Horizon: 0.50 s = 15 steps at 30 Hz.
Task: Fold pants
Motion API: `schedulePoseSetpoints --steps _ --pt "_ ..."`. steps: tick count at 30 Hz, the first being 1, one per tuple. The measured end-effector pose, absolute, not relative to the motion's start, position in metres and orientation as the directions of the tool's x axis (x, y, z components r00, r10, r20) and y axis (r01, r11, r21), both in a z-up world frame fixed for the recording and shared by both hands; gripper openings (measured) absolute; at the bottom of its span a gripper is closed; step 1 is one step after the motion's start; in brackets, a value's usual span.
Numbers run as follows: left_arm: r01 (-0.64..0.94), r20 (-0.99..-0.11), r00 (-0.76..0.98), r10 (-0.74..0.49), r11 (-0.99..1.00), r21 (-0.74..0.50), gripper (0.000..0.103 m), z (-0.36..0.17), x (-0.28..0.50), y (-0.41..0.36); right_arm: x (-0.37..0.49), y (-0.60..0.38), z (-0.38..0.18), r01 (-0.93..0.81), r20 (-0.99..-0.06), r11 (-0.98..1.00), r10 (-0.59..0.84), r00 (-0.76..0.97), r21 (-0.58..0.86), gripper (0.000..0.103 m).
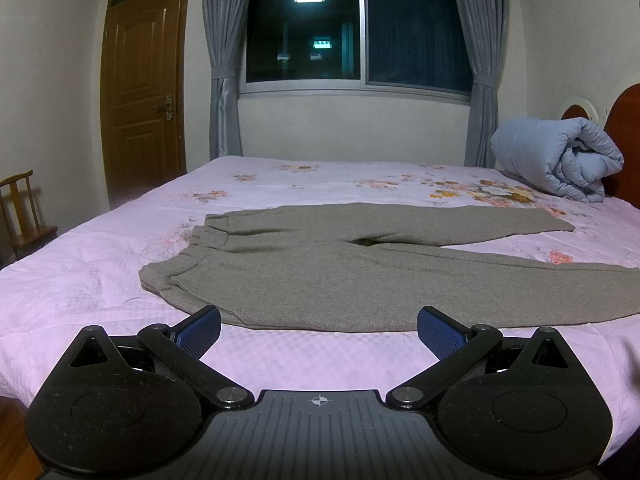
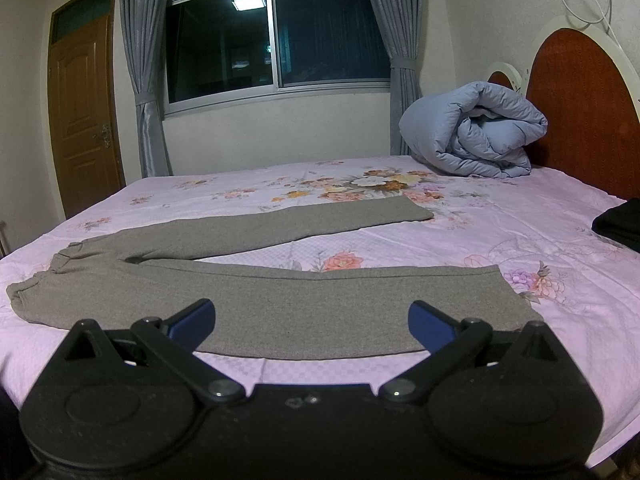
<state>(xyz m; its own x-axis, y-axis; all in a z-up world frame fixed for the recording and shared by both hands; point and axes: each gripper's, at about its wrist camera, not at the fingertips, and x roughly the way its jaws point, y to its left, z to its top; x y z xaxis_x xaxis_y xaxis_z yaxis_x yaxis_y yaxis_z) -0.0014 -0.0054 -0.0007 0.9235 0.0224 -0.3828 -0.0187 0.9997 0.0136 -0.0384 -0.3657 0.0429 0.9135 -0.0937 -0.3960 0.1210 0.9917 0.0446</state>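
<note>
Pants point(image 1: 320, 276), grey and unfolded, lie flat on the bed point(image 1: 100, 280) just ahead of both tongs. The left tongs point(image 1: 319, 330) hang above the near edge of the bed with their blue pads point(image 1: 200, 330) spread wide and nothing between them; the near hem of the pants sits just beyond the tips, not touched. The waistband point(image 1: 200, 240) lies ahead and to the left of these tongs, and the two legs run off to the right, parting in a narrow V.

The right tongs point(image 2: 312, 326) are also spread wide and empty, above the near leg point(image 2: 320, 304). Its cuff ends just to the right of the right-hand tip. The far leg point(image 2: 288, 224) stretches ahead, angled away, with pink floral sheet showing between the two legs.

Farther off to the right, a rolled blue quilt point(image 2: 472, 132) rests against the red headboard point(image 2: 580, 108). Something black point(image 2: 620, 224) lies at the right edge of the bed. Beyond the bed stand a dark window point(image 1: 360, 32) with grey curtains point(image 1: 224, 60) and, to the left, a wooden door point(image 1: 144, 92) and a chair point(image 1: 24, 212).
</note>
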Motion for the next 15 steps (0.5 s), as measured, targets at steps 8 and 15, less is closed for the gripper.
schedulePoseSetpoints --steps 8,15 --pt "-0.015 -0.379 0.925 0.021 1.0 0.021 0.103 0.001 -0.002 -0.005 -0.039 -0.366 0.044 0.115 -0.393 0.992 -0.086 0.915 0.05 0.097" --pt "-0.019 -0.456 0.89 -0.005 0.999 -0.048 0.103 0.001 0.018 0.011 -0.037 -0.378 0.048 0.093 -0.389 0.991 -0.05 0.92 0.094 0.097"
